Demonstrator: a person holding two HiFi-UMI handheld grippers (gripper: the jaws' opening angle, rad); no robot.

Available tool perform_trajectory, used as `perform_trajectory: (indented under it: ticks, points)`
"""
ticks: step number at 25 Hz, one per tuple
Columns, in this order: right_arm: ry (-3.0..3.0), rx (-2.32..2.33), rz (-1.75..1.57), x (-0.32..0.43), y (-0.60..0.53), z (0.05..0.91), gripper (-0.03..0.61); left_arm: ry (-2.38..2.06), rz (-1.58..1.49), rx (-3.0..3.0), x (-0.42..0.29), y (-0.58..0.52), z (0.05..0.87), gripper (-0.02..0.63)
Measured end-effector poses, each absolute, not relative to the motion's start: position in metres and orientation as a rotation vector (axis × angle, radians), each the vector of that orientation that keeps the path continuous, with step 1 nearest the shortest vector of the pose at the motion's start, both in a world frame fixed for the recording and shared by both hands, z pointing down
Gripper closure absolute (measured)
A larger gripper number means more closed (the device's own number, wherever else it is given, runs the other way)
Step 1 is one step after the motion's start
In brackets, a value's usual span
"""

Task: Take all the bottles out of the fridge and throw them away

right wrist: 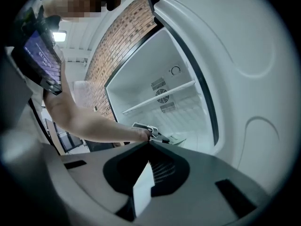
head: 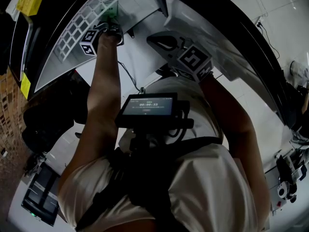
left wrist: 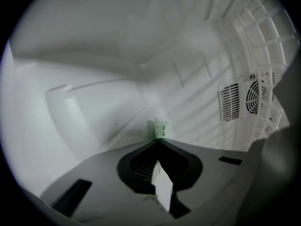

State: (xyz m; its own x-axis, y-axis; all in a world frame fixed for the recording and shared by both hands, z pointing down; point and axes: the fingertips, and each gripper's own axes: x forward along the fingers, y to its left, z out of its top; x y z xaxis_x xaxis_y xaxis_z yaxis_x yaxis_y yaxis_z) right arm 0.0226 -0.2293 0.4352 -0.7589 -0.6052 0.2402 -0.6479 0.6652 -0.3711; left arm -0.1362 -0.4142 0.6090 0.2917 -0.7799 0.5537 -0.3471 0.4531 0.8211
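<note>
Fridge (right wrist: 136, 86): door (right wrist: 254, 55) stands open along the right of the right gripper view. The interior is white, with one shelf (right wrist: 160, 97) crossing the middle and a fan vent (right wrist: 162, 94) on the back wall behind it. In the head view a white wire rack (head: 79, 25) shows at the upper left of the compartment.

Contents: the only item noted inside is a small green-and-white piece (left wrist: 160, 128). It stands upright at the centre of the left gripper view, directly at the tips of the left gripper (left wrist: 159, 140). Whether it is part of a bottle cannot be told; it is too small and partly hidden.

Left gripper: reached into the compartment at the end of the person's arm (head: 99, 95), in the upper left of the head view. Its jaws are pressed together. The green-and-white piece sits right at their meeting point. Whether it is pinched or only just beyond them cannot be told.

Right gripper (right wrist: 149, 142): held outside the compartment, near the open door, at the upper centre of the head view. Its jaws are pressed together, with nothing between them.
</note>
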Motion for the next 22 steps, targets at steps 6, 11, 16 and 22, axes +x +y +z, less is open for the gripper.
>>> perform_trajectory:
  ticks: [6, 11, 16, 22]
  points:
    - [-2.788, 1.043, 0.661, 0.023, -0.232, 0.431, 0.572, -1.261, -0.454, 1.158, -0.136, -0.403, 0.592, 0.609]
    - [-2.809, 1.005, 0.634, 0.011, -0.224, 0.429, 0.572, -1.224, -0.494, 1.188, -0.137, -0.388, 0.580, 0.608]
    - [-2.815, 0.973, 0.616, 0.000, -0.214, 0.426, 0.572, -1.191, -0.521, 1.258, -0.135, -0.377, 0.554, 0.609]
    - [-2.825, 0.973, 0.582, -0.017, -0.198, 0.415, 0.572, -1.198, -0.466, 1.422, -0.147, -0.350, 0.521, 0.607]
